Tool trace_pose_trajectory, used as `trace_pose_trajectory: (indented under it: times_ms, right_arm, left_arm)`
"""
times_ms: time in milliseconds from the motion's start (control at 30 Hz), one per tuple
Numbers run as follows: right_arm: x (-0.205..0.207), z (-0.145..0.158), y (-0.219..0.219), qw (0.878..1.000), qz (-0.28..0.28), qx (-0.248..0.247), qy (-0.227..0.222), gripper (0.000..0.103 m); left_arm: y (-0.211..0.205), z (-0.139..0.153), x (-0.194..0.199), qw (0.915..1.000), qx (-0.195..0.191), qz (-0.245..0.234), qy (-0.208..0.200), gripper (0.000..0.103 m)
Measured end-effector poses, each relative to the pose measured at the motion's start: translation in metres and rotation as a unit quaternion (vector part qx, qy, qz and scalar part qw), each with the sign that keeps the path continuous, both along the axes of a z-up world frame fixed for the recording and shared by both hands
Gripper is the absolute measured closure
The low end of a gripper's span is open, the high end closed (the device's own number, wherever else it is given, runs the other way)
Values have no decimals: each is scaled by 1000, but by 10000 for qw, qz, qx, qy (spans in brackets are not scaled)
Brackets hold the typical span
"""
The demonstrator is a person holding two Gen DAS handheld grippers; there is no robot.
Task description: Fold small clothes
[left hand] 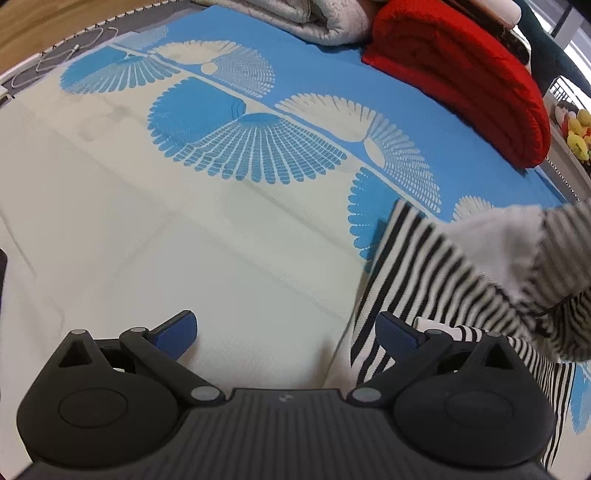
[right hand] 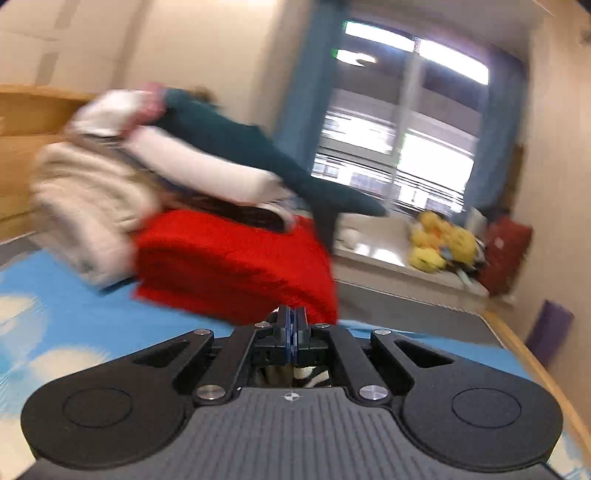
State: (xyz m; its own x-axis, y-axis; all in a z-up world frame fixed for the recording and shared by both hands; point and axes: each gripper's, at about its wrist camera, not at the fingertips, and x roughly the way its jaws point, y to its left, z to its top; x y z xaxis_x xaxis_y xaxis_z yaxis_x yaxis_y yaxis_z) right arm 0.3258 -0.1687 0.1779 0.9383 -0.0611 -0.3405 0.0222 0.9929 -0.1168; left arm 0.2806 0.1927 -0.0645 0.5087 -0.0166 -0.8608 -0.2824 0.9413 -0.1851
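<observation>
- Now we see the left tongs [left hand: 287, 334] spread wide and empty, their blue pads [left hand: 176, 334] hovering low over the cream part of the bedspread [left hand: 166, 229].
- We see the right tongs [right hand: 291, 334] pressed together; a scrap of black-and-white striped cloth shows just behind the closed pads, so we judge them to be clamped on the striped garment [left hand: 424, 266].
- In the left wrist view the striped garment hangs lifted at the right edge, its pale inner side [left hand: 495, 236] turned outward and its lower part trailing onto the bed beside the left tongs' right pad.
- We judge the step in hand to be the picking up and carrying of the garment toward the open middle of the bed; no fold is yet made.
- The next move, we judge, calls for the left tongs to close on a free hem or corner of the garment, so that the two pairs can stretch it flat before folding.
- Count of task things: one striped garment; we find no other small clothes in either view.
- Count of tongs: two pairs, one open, one closed.
- Count of bedding at the far end: one folded red blanket [left hand: 461, 81], one pale grey quilt [left hand: 314, 18], one dark teal plush toy [right hand: 258, 155].
- On the window ledge [right hand: 376, 240] lies a cluster of yellow soft toys [right hand: 439, 240]; blur prevents counting them.
</observation>
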Motion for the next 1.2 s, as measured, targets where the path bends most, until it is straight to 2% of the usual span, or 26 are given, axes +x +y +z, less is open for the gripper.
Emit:
trace_pose_trajectory:
  times_ms: [67,133,167,200,267,300,333,400,467,500,533,567,633,700,733,767,800,833,867,900,933,1000,1033,1100,1133,1200]
  right_arm:
    - [-75,-20,12,9982,470,-168,343,103]
    - [-141,-58,31,9894,981,-191,1049,100]
    - [-171,-85,44,9752,1439,-120,1680,99]
    - [-199,-118,58,9467,2039,-45,2495,97]
    - [-239,-167,77,8972,2659,28,3527,94]
    - [-251,-181,80,8901,2688,-100,3678,94]
    - [-255,-183,79,8934,2656,-216,3618,94]
    - [-249,-166,56,9283,2181,7,3011,83]
    - [-230,-147,29,9591,1471,438,2377,51]
    - [-217,-142,14,9703,1078,639,2070,46]
    - [-208,-143,5,9747,836,729,1943,44]
    - [-187,-146,-4,9753,578,830,1965,44]
    - [-151,-159,-30,9669,16,1359,2159,43]
    - [-120,-174,-62,9451,-750,2239,2261,37]
    - [-103,-182,-81,9287,-1114,2692,2293,32]
    - [-92,-192,-91,9152,-1384,2962,2358,31]
    - [-76,-201,-101,9033,-1612,3107,2479,31]
    - [-63,-208,-106,8996,-1709,3106,2551,43]
    - [-48,-213,-108,9021,-1682,3015,2587,98]
    - [-33,-213,-105,9077,-1668,2785,2660,97]
    - [-25,-202,-100,9147,-1805,2510,2602,102]
    - [-24,-159,-86,9404,-1393,2381,1991,102]
    - [-30,-136,-78,9490,-1149,2373,1726,102]
    - [-57,-97,-54,9635,-524,2245,1357,102]
    - [-73,-88,-40,9688,-159,2135,1248,102]
    - [-115,-92,2,9788,513,1571,1207,102]
  left_arm:
    - [-1,3,-3,10000,70,1,-49,0]
    - [-1,4,-4,9999,113,38,-47,0]
    - [0,4,-5,9999,105,66,-37,0]
    - [1,4,-6,9999,83,102,-13,0]
    - [3,3,-8,9998,22,178,12,0]
    - [4,2,-10,9998,0,205,18,0]
    - [4,1,-12,9997,-28,232,36,0]
    - [3,1,-15,9997,-79,212,49,0]
    - [0,1,-16,9998,-84,176,47,0]
    - [-1,2,-16,9998,-65,165,27,0]
    - [-3,2,-15,9999,-32,167,23,0]
    - [-4,2,-14,9998,-10,172,23,0]
    - [-6,0,-11,9999,-28,155,46,0]
    - [-8,-1,-9,9999,-81,110,75,0]
    - [-10,-2,-7,9999,-84,94,81,0]
    - [-13,-2,-5,9999,-70,81,92,0]
    - [-15,-3,-3,9999,-63,50,95,0]
    - [-17,-3,-2,9999,-59,22,91,0]
    - [-20,-4,0,9999,-40,-19,92,0]
    - [-22,-4,1,9999,-24,-44,105,0]
    - [-23,-5,2,9999,-26,-60,109,0]
    - [-25,-5,2,9999,-71,-89,96,0]
    - [-24,-4,2,9999,-82,-84,83,0]
    - [-23,-3,2,9999,-76,-74,58,0]
    - [-23,-3,1,9999,-75,-53,55,0]
    - [-22,-5,2,9999,-91,-23,94,0]
